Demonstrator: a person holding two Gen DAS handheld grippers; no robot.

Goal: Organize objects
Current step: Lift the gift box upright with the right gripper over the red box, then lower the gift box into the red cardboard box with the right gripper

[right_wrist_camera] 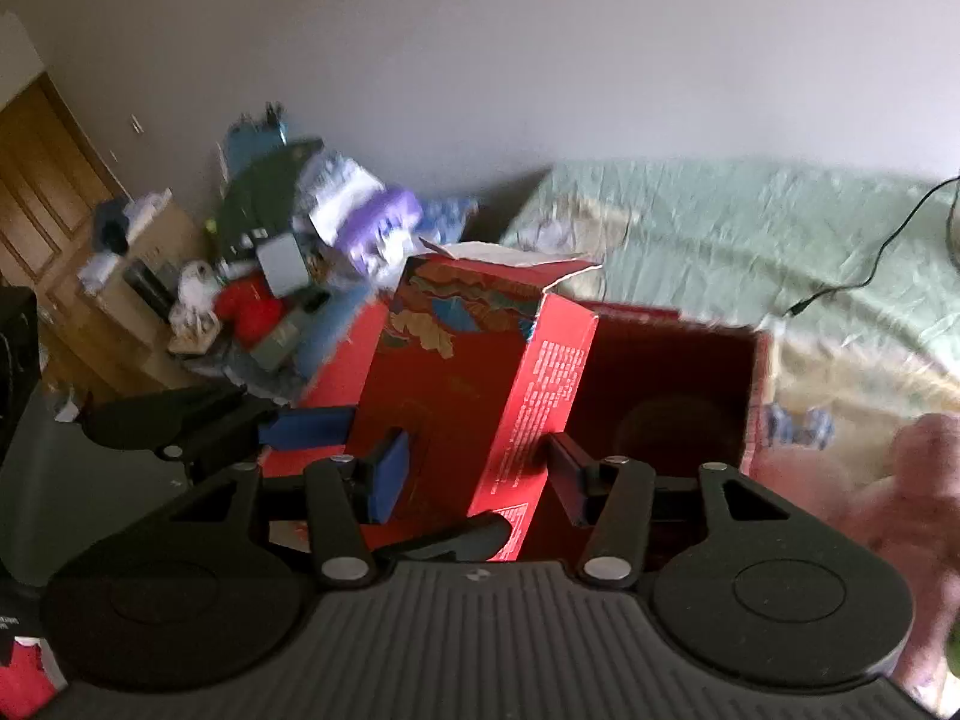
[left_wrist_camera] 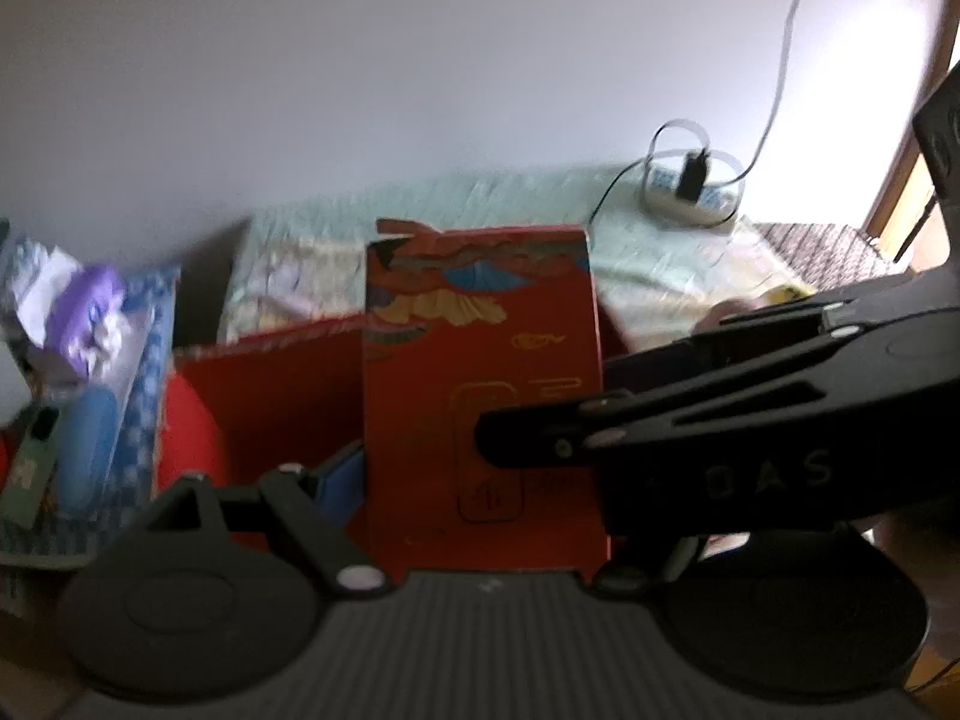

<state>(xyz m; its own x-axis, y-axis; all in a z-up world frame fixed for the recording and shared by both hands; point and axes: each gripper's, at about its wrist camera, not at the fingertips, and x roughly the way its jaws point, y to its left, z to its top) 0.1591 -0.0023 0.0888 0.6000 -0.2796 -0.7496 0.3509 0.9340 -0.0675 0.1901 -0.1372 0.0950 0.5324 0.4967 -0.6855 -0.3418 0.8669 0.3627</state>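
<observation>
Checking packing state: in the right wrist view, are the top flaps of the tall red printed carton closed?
No: the tall red printed carton has its top flaps standing open, torn white inner edges showing.

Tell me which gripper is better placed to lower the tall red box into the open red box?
Right, probably: the right gripper straddles the tall red box, and the open red box sits just beside it. The left gripper is on the far side.

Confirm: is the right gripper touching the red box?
Touching. Right wrist view: the right gripper straddles the red box, blue pad flat on its front face, other finger against its side, no gap.
</observation>
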